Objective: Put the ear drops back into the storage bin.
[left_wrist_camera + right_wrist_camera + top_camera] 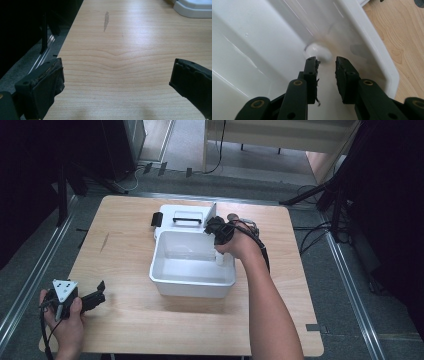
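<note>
My left gripper (95, 296) rests at the table's (135, 315) near left corner, jaws wide and empty. Farther in, my right gripper (326, 62) reaches over the white bin's (192, 282) right rim, jaws narrow with a gap between them, a blurred white object (318, 51) just beyond the tips. A lid (182, 216) lies behind the bin.

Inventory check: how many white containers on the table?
2: an open white bin at table centre, and a lidded white box with a black handle right behind it. Anything behind them may be hidden.
</note>
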Motion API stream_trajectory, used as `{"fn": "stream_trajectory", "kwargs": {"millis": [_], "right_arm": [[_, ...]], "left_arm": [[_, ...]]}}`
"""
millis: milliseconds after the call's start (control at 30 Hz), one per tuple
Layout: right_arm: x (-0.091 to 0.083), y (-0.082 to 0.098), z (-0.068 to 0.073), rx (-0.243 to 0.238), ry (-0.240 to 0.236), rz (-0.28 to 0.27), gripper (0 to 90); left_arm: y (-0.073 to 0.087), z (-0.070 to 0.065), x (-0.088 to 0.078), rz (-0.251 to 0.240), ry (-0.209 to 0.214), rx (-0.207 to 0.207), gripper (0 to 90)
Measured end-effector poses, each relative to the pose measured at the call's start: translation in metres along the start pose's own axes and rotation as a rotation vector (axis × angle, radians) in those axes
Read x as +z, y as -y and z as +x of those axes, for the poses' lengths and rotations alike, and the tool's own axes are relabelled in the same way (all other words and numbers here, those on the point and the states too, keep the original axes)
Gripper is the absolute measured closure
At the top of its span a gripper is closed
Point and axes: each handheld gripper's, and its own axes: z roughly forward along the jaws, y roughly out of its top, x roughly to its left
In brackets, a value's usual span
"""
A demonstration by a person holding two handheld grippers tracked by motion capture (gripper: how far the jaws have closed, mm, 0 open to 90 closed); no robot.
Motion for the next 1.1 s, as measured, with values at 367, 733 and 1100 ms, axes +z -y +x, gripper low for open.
{"fn": "stream_trajectory", "kwargs": {"millis": [367, 733, 1100], "right_arm": [[-0.008, 0.002, -0.002, 0.007, -0.011, -0.021, 69.4], [-0.034, 0.007, -0.008, 0.043, -0.049, -0.091, 66.5], [-0.052, 0.023, -0.024, 0.083, -0.062, -0.146, 64.3]], "left_arm": [[0.000, 0.000, 0.000, 0.000, -0.001, 0.001, 0.0], [0.000, -0.001, 0.000, -0.002, -0.003, 0.000, 0.0], [0.000, 0.000, 0.000, -0.002, -0.003, 0.001, 0.0]]}}
